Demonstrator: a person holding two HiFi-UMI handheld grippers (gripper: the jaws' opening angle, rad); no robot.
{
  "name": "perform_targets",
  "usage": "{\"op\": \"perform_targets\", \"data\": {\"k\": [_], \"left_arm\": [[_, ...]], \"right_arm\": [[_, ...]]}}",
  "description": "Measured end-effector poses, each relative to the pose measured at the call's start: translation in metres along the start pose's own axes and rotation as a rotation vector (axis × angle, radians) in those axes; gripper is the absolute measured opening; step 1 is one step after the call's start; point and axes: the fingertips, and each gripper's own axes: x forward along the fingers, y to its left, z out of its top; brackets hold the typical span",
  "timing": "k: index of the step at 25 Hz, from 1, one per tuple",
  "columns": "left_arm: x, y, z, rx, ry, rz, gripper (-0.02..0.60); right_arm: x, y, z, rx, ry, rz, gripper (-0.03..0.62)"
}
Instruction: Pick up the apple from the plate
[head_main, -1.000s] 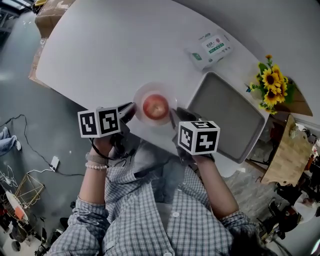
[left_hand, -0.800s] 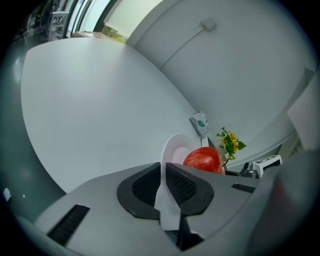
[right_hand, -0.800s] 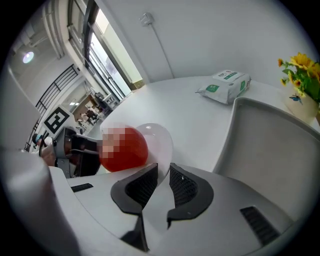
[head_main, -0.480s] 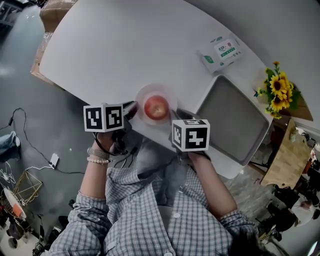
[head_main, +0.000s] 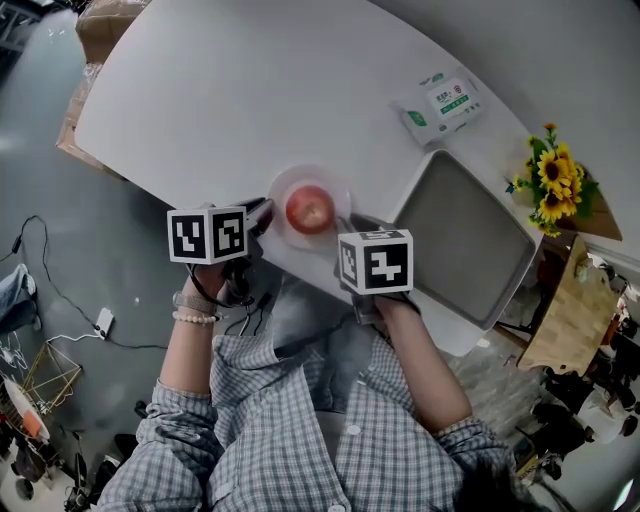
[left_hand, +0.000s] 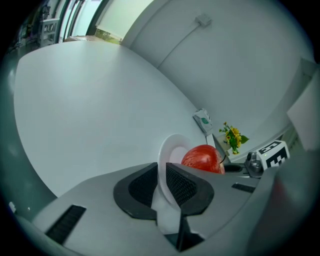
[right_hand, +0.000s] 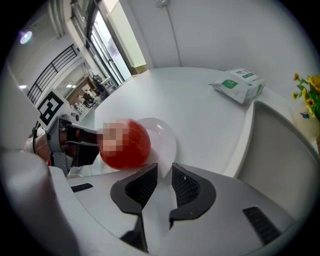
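Observation:
A red apple (head_main: 310, 208) sits on a small white plate (head_main: 285, 185) near the table's front edge. My left gripper (head_main: 262, 215) is at the plate's left side. In the left gripper view the plate's rim (left_hand: 167, 150) stands between the pads, with the left gripper (left_hand: 161, 182) shut on it and the apple (left_hand: 202, 159) just beyond. My right gripper (head_main: 352, 225) is at the plate's right side, its fingertips mostly hidden under the marker cube. In the right gripper view the right gripper (right_hand: 165, 180) has its jaws drawn narrow on the plate's near rim (right_hand: 165, 137), the apple (right_hand: 135, 147) to the left.
A grey tray (head_main: 460, 235) lies to the right of the plate. A pack of wipes (head_main: 440, 100) lies farther back, and sunflowers (head_main: 548, 185) stand at the far right. A cardboard box (head_main: 110, 20) is on the floor beyond the table's left end.
My right gripper has moved left, up to the plate's right rim. The left gripper, plate and apple have stayed in place.

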Motion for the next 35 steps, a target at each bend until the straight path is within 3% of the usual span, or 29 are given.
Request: {"op": "perform_targets", "data": {"k": [8,11,15,20,26,30,35], "left_arm": [[-0.011,0.004,0.005,-0.016,-0.053,0.004,0.038],[-0.019,0.007,0.013,-0.014,-0.092,0.030,0.038],[-0.040,-0.005,0.033,0.018,-0.212,0.027,0.036],[-0.060,-0.062,0.050,0.129,-0.317,-0.072,0.014],[-0.070,-0.148,0.059,0.259,-0.364,-0.196,0.010],[-0.075,-0.215,0.053,0.401,-0.367,-0.299,0.010],[-0.080,-0.268,0.046,0.527,-0.396,-0.338,0.009]], "right_arm": [[-0.017,-0.007,0.007,0.048,-0.071,0.024,0.084],[-0.034,-0.015,0.016,0.065,-0.153,0.016,0.084],[-0.067,-0.025,0.029,0.060,-0.306,0.035,0.081],[-0.123,-0.046,0.037,0.040,-0.492,0.020,0.054],[-0.189,-0.079,0.038,0.033,-0.646,-0.054,0.041],[-0.228,-0.097,0.034,0.040,-0.724,-0.091,0.038],[-0.274,-0.112,0.035,0.015,-0.833,-0.156,0.031]]}}
